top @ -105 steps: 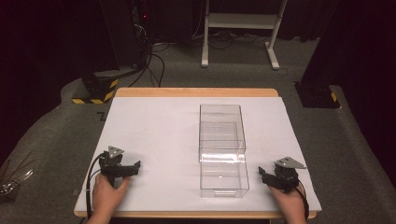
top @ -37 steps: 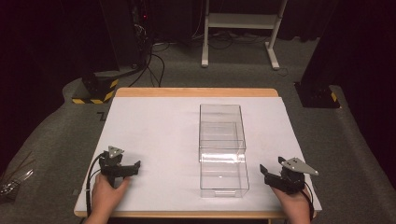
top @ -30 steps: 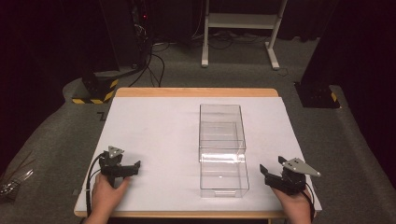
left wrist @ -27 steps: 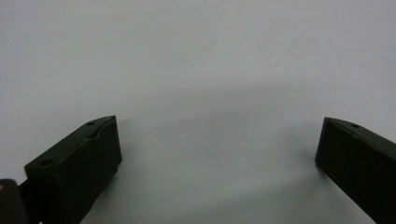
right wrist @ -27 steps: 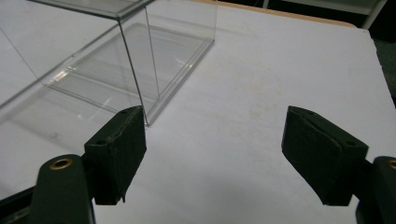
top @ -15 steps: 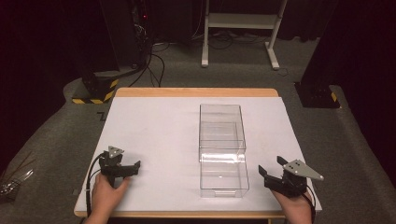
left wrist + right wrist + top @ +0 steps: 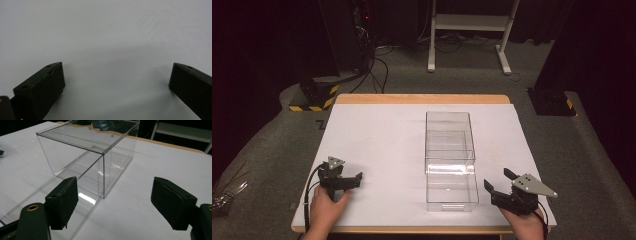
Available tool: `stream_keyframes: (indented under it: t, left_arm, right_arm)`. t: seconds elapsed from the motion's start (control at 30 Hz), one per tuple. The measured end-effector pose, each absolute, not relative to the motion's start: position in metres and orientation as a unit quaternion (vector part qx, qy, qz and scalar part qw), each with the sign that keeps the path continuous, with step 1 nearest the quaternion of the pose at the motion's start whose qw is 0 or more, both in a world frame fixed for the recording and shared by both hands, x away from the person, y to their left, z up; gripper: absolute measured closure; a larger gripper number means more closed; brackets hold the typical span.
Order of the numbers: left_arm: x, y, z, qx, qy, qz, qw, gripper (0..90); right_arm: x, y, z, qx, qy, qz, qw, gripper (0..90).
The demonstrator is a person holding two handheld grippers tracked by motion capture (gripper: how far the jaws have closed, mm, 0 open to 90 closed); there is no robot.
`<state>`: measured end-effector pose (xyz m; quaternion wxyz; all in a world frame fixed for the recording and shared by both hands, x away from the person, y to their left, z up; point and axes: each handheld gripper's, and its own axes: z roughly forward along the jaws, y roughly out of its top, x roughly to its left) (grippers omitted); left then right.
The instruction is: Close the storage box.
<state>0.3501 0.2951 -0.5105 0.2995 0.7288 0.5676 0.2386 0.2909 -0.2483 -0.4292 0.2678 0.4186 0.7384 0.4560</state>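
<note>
Clear plastic box [image 7: 450, 159] on white desk [image 7: 377, 135], centre-right, drawer part drawn toward near edge | left gripper [image 7: 343, 180] released, resting apart | right gripper [image 7: 502, 190] released, just beside box | step: likely approach | next: align jaws on box wall.

I see a worktop [image 7: 377, 135] covered in matt white sheet, smooth like paper, with a bare wood edge [image 7: 422, 98] behind the box [image 7: 450, 150]. The box is clear, glossy plastic, its walls throwing bright reflections. My tongs [image 7: 113, 202] by the box have matt black jaws, slightly grainy, with a brass-looking rivet; a dull grey metal plate [image 7: 532, 184] rides on top. The left tongs [image 7: 115, 85] look the same matt black. The floor [image 7: 272, 150] around the worktop is rough grey carpet.
</note>
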Motion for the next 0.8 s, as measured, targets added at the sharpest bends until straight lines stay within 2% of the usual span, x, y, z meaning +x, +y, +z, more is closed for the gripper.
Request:
stream_keyframes:
  t: [0.8]
  left_arm:
    - [0.350, 0.295, -0.510, 0.729, 0.568, 0.239, 0.298, 0.4]
  right_arm:
    - [0.262, -0.235, -0.427, 0.391, 0.742, 0.493, 0.232, 20.7]
